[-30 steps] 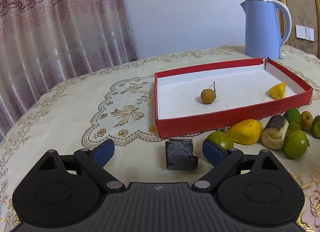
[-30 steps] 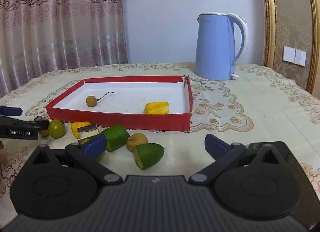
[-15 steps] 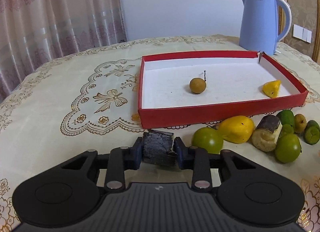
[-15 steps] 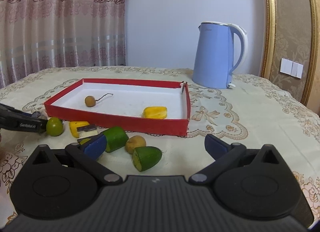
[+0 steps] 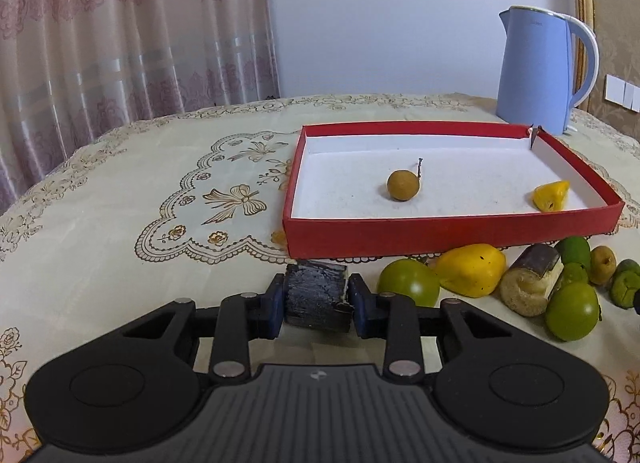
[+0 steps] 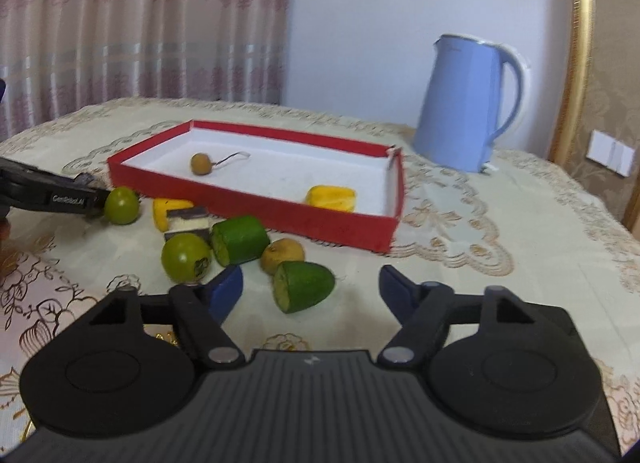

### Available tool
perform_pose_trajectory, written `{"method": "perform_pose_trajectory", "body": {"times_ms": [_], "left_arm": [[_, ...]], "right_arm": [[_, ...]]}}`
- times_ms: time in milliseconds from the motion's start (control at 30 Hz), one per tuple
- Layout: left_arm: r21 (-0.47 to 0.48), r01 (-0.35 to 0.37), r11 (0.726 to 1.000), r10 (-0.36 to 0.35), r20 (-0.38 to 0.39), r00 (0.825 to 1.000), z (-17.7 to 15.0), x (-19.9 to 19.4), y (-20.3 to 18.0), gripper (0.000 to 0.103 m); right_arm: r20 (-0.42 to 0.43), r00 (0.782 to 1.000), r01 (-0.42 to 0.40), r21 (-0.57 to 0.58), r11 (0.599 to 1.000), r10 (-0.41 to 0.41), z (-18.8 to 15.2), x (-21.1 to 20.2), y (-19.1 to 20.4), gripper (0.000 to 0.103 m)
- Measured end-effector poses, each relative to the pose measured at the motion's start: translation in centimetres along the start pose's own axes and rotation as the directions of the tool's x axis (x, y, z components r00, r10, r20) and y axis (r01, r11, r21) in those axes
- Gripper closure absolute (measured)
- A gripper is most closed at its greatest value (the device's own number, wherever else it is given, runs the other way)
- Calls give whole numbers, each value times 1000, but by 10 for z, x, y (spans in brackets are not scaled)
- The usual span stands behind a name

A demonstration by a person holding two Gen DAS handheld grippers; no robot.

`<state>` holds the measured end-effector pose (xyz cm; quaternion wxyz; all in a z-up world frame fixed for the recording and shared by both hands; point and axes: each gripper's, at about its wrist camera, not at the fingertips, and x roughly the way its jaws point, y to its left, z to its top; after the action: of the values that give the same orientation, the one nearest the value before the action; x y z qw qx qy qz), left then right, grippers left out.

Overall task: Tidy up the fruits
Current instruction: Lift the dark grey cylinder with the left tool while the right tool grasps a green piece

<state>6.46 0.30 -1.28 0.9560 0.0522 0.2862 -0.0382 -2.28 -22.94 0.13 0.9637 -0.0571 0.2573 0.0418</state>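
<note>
Left gripper (image 5: pixel 316 305): blue pads pressed against both sides of the dark fruit chunk (image 5: pixel 315 299).
Dark fruit chunk: pinched between the left pads, low over the tablecloth (image 5: pixel 120 231), just in front of the near wall of the red tray (image 5: pixel 452 233); whether it touches the cloth cannot be told.
Right gripper (image 6: pixel 310 289): fingers spread wide, holding nothing.
Green fruit half (image 6: pixel 303 286): on the cloth, just ahead of the right gripper's gap.
Red tray contents: brown round fruit (image 5: pixel 403 185) with stem; yellow wedge (image 5: pixel 552 196) at the right wall.
Kettle (image 5: pixel 538 71): blue, behind the tray.

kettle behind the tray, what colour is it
Light blue kettle, with a white-edged handle; clearest in the left wrist view.
</note>
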Motion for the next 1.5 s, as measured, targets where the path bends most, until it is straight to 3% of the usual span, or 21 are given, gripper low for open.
{"method": "perform_pose_trajectory", "body": {"times_ms": [233,433,800,1500], "left_arm": [[-7,-14,1000,14,1,1000,0,0,1,71],[-22,-14,1000,13,-7,1000,0,1,3,71],[-31,-20,999,20,-11,1000,0,3,5,71],[-34,-41,999,41,-16,999,0,4,6,71]], "right_arm": [[-69,994,-85,-9,996,84,5,23,-4,49],[-98,993,-71,7,997,72,4,34,-8,67],[-63,998,-30,33,999,32,1,16,-7,67],[-24,999,-36,86,996,38,0,0,-13,67]]}}
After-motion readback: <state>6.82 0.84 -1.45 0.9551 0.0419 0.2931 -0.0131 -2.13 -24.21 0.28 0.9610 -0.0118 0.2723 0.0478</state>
